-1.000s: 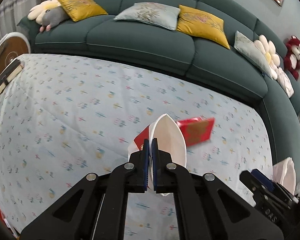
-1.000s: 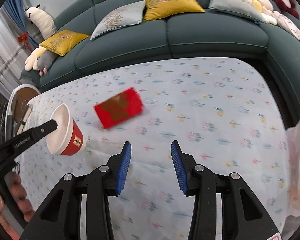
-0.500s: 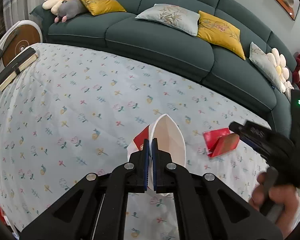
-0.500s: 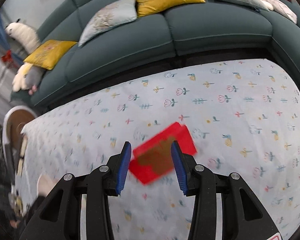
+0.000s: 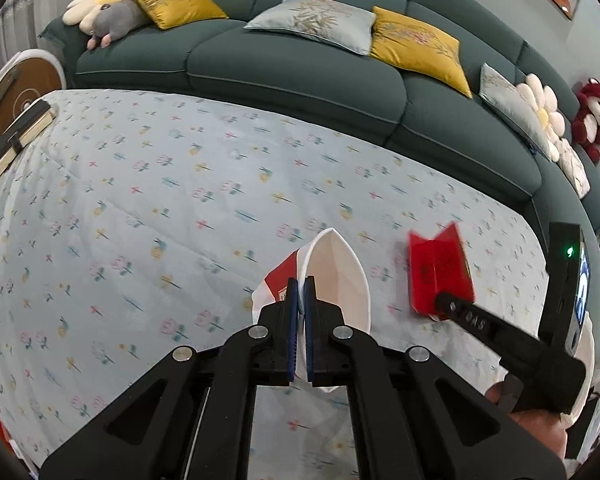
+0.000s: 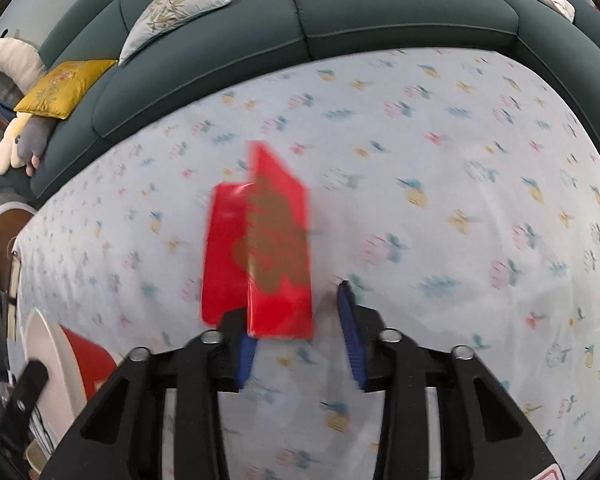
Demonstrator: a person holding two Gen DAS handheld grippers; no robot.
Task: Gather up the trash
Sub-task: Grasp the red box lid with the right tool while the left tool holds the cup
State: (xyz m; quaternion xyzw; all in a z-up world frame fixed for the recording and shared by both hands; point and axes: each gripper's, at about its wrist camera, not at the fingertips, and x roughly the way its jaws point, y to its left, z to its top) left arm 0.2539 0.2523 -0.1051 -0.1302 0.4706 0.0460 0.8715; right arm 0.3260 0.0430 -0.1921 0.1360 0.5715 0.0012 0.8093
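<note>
Now the right claw [image 6: 296, 336] has dropped onto the red envelope [image 6: 268, 240] on the floral-cloth worktop [image 6: 460, 160]; jaws have just been closing, envelope's near end between them, grip unconfirmed. Left claw [image 5: 299, 300] stays clamped on the paper cup [image 5: 336, 276]. Next: lift envelope.

a dark green sofa [image 5: 300, 76] is curving behind a table under a floral cloth [image 5: 148, 200], yellow cushions [image 5: 416, 52] leaning along its back.
</note>
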